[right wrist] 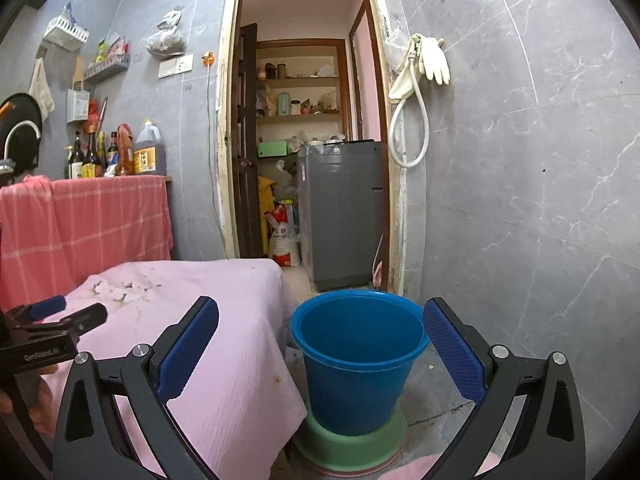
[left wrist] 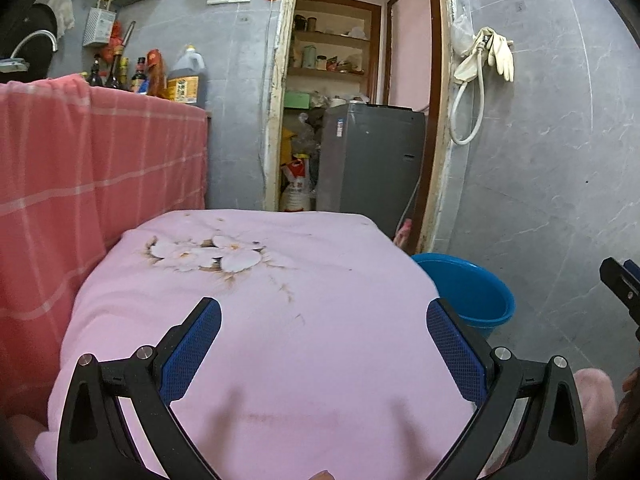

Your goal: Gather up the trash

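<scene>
The blue bucket (right wrist: 356,360) stands on a green base (right wrist: 352,440) on the floor, at three o'clock of the pink-clothed table (left wrist: 260,320). Right gripper (right wrist: 320,344) hovers over it with jaws wide and empty. Left gripper (left wrist: 324,344) hangs equally wide over the flower print (left wrist: 208,254).

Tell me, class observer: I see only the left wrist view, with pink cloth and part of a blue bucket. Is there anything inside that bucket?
Observer: From the right wrist view, the bucket looks empty; no trash shows inside.
Operator: What does it stand on?
Observer: On a green basin turned upside down on the floor.
Operator: Is the right gripper holding something?
Observer: No. The right gripper is open, with the bucket seen between its fingers.
</scene>
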{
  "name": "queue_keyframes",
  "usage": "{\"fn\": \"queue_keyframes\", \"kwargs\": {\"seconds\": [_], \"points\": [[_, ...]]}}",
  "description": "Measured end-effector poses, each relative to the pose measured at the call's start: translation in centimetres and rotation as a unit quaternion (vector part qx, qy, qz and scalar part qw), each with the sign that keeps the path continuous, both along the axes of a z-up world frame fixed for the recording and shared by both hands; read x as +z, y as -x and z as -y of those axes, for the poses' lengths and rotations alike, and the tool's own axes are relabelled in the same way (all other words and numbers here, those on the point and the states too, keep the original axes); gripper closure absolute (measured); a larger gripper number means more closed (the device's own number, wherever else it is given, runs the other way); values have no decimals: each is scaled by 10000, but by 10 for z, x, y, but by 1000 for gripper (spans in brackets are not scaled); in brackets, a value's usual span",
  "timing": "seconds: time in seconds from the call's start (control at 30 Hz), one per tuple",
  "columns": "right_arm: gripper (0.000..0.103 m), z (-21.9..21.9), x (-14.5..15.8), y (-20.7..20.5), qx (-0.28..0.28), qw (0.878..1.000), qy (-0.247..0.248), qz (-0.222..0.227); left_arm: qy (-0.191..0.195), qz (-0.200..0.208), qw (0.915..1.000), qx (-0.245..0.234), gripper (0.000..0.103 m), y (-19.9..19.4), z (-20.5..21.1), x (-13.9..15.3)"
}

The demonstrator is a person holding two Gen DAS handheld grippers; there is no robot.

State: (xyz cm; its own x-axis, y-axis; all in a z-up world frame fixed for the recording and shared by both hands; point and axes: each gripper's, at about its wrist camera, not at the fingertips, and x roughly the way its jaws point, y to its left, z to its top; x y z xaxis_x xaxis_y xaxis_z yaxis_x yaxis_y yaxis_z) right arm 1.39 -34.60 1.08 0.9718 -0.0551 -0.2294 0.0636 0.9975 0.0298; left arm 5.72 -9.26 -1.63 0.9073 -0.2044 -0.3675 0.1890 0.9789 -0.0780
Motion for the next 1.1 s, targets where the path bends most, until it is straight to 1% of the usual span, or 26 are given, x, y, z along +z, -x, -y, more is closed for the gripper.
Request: {"fn": "queue_keyframes", "kwargs": {"seconds": [0.17,0.4,1.1], "points": [[0,2,-9,3,-59,10000,26,-20,-55,70,9999,86,2,5,-4,-11],[0,2,-17,5,-75,9999,111,-47,30,11,10000,42,2,3,-12,-18],[0,3,-21,4,-56,9999,136,-81,174,69,9997,132,2,6,-19,-14]]}}
